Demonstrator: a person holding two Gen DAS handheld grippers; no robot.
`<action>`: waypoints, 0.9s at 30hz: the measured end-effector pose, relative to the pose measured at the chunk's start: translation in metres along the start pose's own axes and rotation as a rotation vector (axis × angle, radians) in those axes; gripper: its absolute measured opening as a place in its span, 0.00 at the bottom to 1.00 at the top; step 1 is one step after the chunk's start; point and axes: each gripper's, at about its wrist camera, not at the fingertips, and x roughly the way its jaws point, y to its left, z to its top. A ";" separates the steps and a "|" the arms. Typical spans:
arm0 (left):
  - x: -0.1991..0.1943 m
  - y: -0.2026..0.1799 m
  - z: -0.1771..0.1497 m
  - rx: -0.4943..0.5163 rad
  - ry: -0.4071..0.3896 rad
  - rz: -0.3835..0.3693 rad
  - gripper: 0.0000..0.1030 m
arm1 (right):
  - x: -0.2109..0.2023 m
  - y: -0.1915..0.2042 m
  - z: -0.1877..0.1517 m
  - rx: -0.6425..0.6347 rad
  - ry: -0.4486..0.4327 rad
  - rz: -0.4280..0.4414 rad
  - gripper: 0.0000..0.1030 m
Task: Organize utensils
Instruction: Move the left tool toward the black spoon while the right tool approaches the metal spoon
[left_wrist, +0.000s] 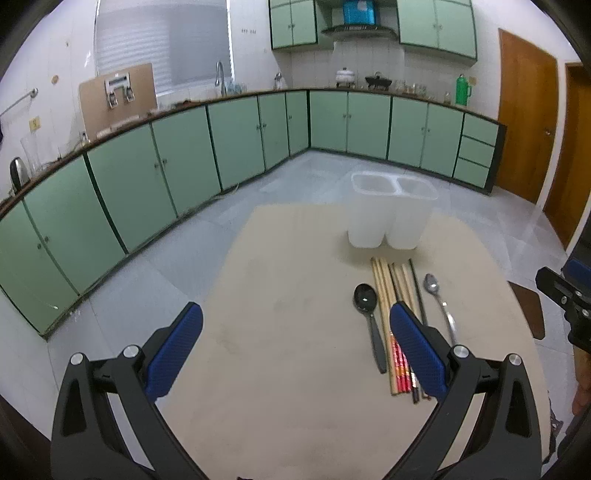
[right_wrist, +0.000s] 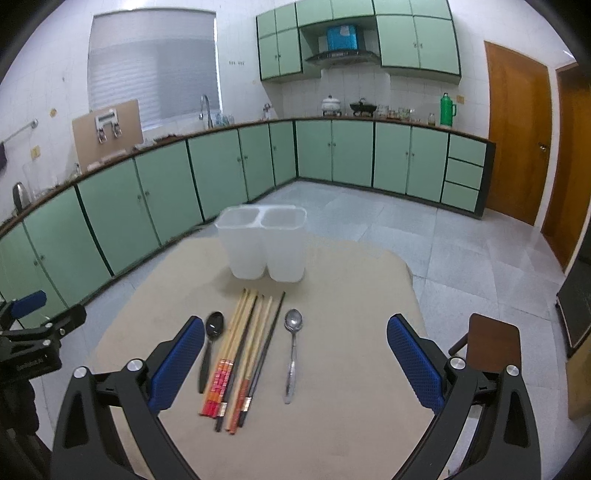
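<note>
Both the left gripper (left_wrist: 295, 325) and right gripper (right_wrist: 295, 343) hang spread wide, holding nothing, above the table (right_wrist: 351, 424) — chopsticks (right_wrist: 240, 354) lie between a black spoon (right_wrist: 210, 343) and a metal spoon (right_wrist: 292, 350) (all flat), near the two-compartment holder (right_wrist: 264, 243) at the far edge.

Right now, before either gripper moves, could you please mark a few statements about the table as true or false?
1. Both grippers are open and hold nothing. True: the left gripper and the right gripper are spread wide with nothing between the fingers.
2. The black spoon already stands in the holder. False: it lies flat on the table, left of the chopsticks.
3. The white holder has two compartments, and no utensils show in it. True.
4. The metal spoon lies to the right of the chopsticks. True.
5. The chopsticks lie crosswise, parallel to the holder's front. False: their tips point toward the holder.
</note>
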 end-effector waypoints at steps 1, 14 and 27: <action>0.010 0.000 -0.001 -0.005 0.015 -0.009 0.95 | 0.010 -0.002 0.000 -0.004 0.020 -0.002 0.93; 0.127 -0.012 -0.002 0.019 0.175 -0.039 0.95 | 0.142 -0.013 -0.009 0.011 0.274 0.064 0.62; 0.170 -0.016 -0.006 0.017 0.264 -0.045 0.76 | 0.204 -0.011 -0.019 -0.005 0.391 0.070 0.47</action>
